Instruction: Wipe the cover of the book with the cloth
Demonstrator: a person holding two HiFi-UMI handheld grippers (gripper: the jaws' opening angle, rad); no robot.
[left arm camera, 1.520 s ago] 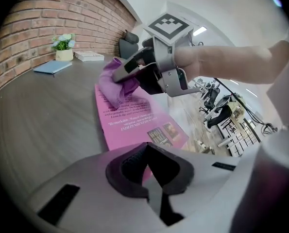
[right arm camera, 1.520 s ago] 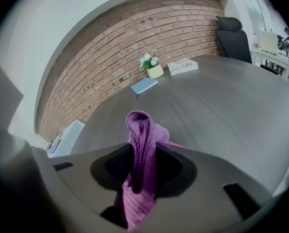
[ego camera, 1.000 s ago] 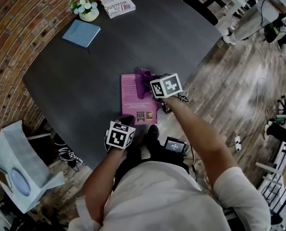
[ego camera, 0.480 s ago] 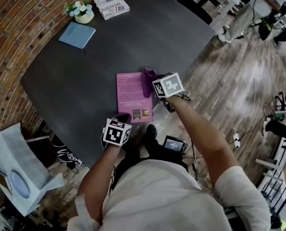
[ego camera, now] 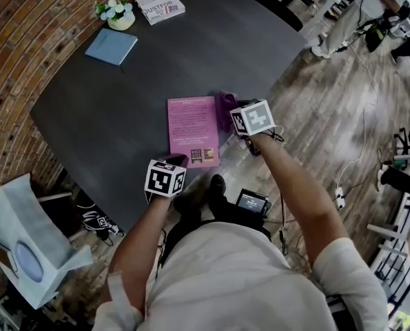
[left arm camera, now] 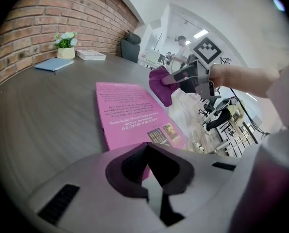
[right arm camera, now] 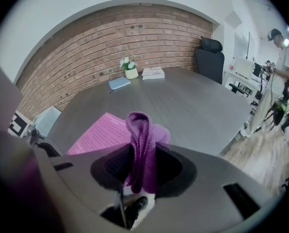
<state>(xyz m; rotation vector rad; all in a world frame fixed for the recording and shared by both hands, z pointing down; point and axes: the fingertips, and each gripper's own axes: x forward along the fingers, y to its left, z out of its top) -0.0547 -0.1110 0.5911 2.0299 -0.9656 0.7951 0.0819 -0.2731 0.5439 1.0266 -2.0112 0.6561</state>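
Note:
A pink book (ego camera: 191,126) lies flat near the front edge of the dark table (ego camera: 122,109). My left gripper (ego camera: 176,161) is shut on the book's near left corner; in the left gripper view the pink cover (left arm camera: 129,110) runs in between the jaws of this gripper (left arm camera: 146,168). My right gripper (ego camera: 236,118) is shut on a bunched purple cloth (ego camera: 224,106). The cloth hangs at the book's far right edge, partly off the cover. In the right gripper view the cloth (right arm camera: 140,140) stands up between that gripper's (right arm camera: 142,161) jaws, with the book (right arm camera: 103,132) to its left.
At the table's far end sit a blue notebook (ego camera: 112,45), a small flower pot (ego camera: 118,16) and a printed book (ego camera: 160,3). A white box (ego camera: 25,247) stands on the wooden floor at left. A black chair (right arm camera: 210,57) and a standing person (right arm camera: 275,67) are beyond the table.
My right gripper has dragged the purple cloth rightward across the cover, from the upper middle to the book's right edge. The left gripper has stayed on the near corner.

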